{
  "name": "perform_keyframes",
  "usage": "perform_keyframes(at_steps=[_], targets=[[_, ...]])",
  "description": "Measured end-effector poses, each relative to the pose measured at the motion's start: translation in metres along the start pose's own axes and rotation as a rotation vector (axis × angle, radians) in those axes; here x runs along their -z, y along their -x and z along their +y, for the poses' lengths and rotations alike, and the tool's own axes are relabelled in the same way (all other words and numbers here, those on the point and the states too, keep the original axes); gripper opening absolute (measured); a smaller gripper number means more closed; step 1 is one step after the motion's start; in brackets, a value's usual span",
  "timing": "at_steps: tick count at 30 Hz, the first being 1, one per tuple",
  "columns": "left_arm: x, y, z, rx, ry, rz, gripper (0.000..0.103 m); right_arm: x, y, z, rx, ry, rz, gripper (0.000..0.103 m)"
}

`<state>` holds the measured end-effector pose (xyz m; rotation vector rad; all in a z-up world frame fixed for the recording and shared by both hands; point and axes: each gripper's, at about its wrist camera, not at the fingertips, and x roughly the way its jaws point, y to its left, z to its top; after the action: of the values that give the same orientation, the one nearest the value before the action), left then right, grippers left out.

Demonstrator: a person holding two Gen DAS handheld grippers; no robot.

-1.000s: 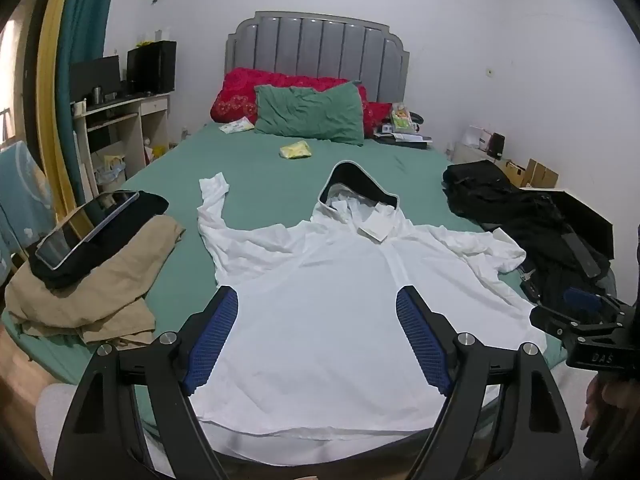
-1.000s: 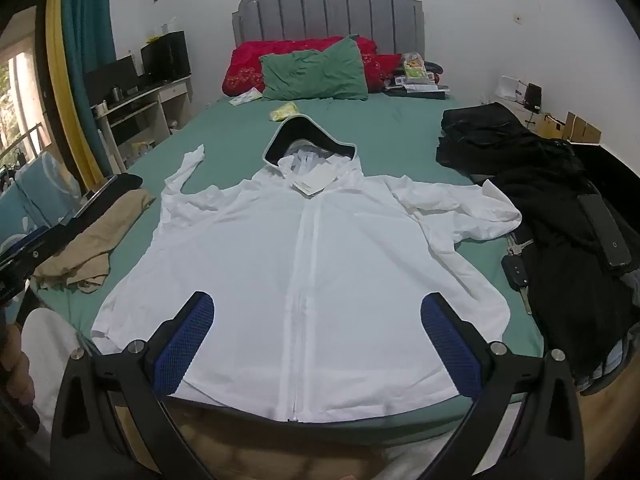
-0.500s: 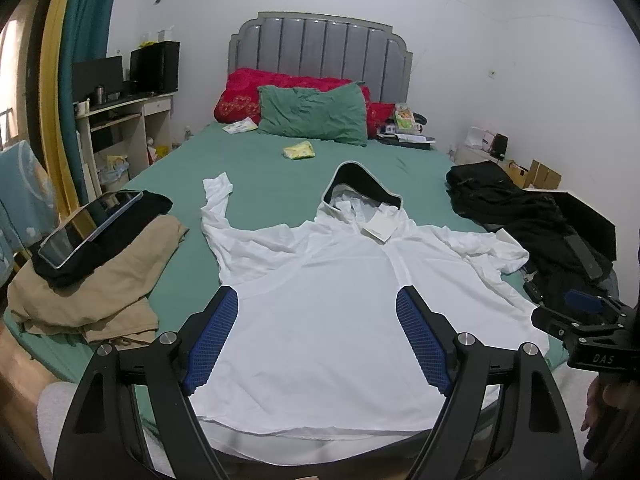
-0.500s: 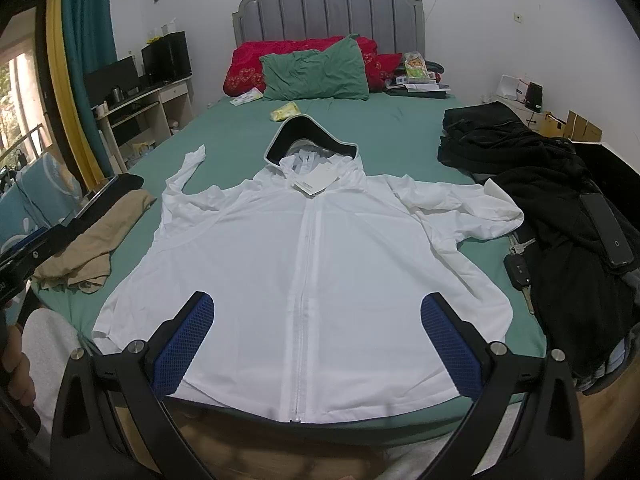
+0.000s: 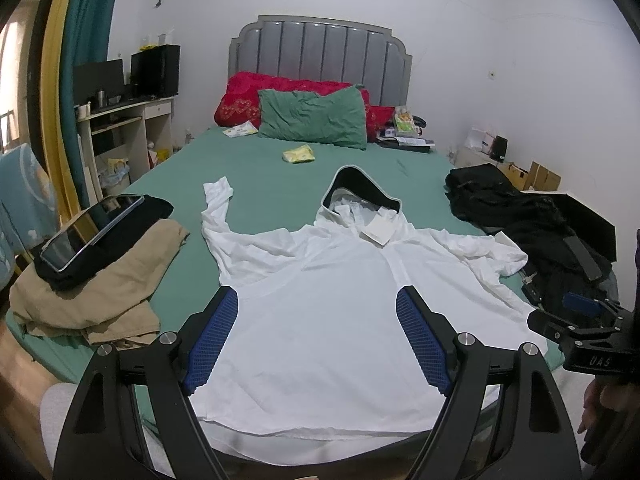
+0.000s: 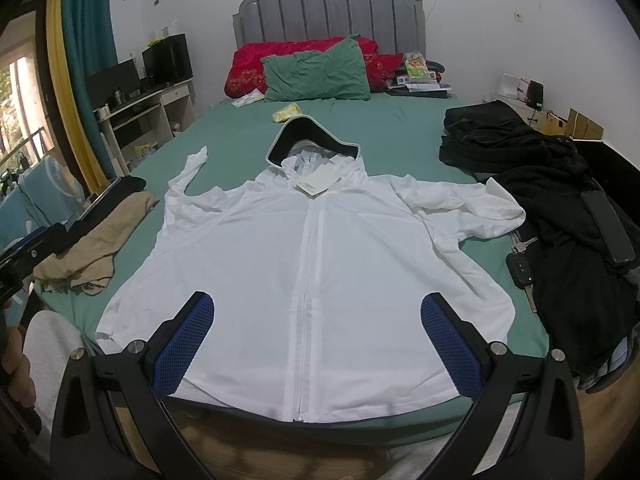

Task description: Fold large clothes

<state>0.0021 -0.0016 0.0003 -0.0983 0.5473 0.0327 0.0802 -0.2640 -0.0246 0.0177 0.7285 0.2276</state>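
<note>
A white zip-up hooded jacket [image 6: 312, 248] lies spread flat, front up, on the green bed [image 6: 240, 136], its dark-lined hood [image 6: 310, 136] pointing toward the headboard and a paper tag at the collar. Both sleeves lie out to the sides. In the left wrist view the jacket [image 5: 336, 312] fills the near bed. My left gripper [image 5: 318, 324] hovers open above the jacket's lower left part. My right gripper [image 6: 316, 328] is open above the hem near the zip. Neither holds anything.
Tan clothes [image 5: 96, 292] with a tablet [image 5: 90, 226] on a dark garment lie on the bed's left edge. Black clothes [image 6: 560, 184], a phone [image 6: 608, 226] and keys [image 6: 520, 268] lie on the right. Pillows [image 6: 316, 68] sit at the headboard; a desk [image 5: 124, 128] stands left.
Both views have shifted slightly, the grippers easing a little forward and up over the jacket. The jacket has not moved and both grippers stay open.
</note>
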Motion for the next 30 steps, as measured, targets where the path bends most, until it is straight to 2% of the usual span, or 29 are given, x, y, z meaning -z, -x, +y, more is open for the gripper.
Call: perform_keyframes(at_steps=[30], targets=[[-0.0009, -0.0012, 0.0002, 0.001, -0.005, 0.003, 0.084, 0.0036, 0.0019, 0.0, 0.005, -0.01, 0.0, 0.102]])
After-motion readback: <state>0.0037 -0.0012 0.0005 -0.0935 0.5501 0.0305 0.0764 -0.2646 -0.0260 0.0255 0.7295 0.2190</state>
